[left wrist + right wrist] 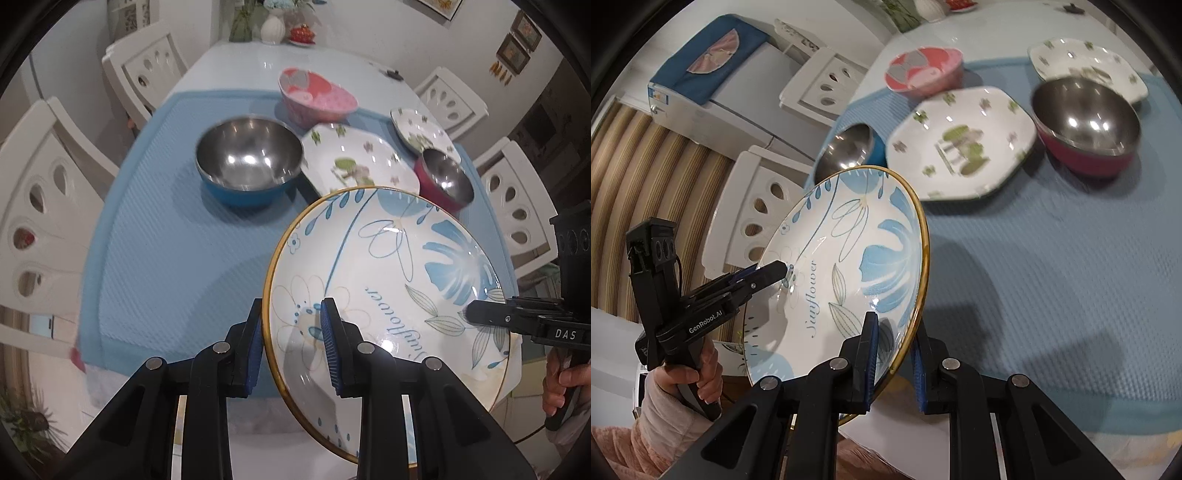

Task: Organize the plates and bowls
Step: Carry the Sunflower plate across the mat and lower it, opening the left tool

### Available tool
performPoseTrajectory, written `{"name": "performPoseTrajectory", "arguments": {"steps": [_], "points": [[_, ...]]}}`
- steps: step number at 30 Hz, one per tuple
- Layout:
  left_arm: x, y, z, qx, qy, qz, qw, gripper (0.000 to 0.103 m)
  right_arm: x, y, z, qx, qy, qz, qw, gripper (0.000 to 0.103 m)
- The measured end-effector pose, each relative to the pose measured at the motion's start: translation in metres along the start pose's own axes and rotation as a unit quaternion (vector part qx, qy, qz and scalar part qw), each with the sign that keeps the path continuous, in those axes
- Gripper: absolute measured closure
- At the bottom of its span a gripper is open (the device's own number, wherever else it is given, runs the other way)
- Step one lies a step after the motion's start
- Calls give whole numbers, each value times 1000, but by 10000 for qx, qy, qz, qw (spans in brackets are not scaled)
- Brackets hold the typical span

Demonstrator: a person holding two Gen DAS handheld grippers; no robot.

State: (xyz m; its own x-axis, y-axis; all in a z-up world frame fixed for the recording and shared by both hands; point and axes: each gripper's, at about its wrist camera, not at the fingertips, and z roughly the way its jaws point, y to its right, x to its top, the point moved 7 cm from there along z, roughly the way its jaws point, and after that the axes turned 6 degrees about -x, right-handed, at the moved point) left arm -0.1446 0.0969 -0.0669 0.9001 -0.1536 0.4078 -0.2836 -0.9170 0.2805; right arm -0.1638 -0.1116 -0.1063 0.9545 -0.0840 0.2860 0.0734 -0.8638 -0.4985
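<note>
Both grippers' fingers clamp sunflower plate (388,280) rim | left gripper (291,347) | right gripper (894,365)

Sunflower plate (849,280) tilted above blue mat (1052,280), rim pinched by right hand-held gripper (894,350) (left hand-held gripper (772,271) opposite)

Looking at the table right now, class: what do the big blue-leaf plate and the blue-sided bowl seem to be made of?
Blue-leaf plate: likely glazed ceramic; glossy white surface, sharp highlights, gold rim. Blue-sided bowl: apparently stainless steel inside, mirror-like reflections; its blue outer shell could be plastic or a coating.
</note>
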Motion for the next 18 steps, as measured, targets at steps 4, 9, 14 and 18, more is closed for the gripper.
{"name": "performPoseTrajectory", "arguments": {"steps": [4, 9, 14, 18], "points": [[-13, 4, 16, 18, -194, 16, 9998, 77, -14, 14, 9, -74, -110, 97, 9999, 87], [-22, 3, 30, -1, -354, 23, 9994, 77, -21, 25, 17, -162, -174, 181, 9996, 87], [-30, 0, 44, 56, -548, 15, 9985, 77, -23, 32, 28, -260, -303, 151, 9991, 87], [-35, -4, 51, 57, -677, -23, 9977, 77, -27, 37, 38, -317, -400, 147, 9986, 87]]}}
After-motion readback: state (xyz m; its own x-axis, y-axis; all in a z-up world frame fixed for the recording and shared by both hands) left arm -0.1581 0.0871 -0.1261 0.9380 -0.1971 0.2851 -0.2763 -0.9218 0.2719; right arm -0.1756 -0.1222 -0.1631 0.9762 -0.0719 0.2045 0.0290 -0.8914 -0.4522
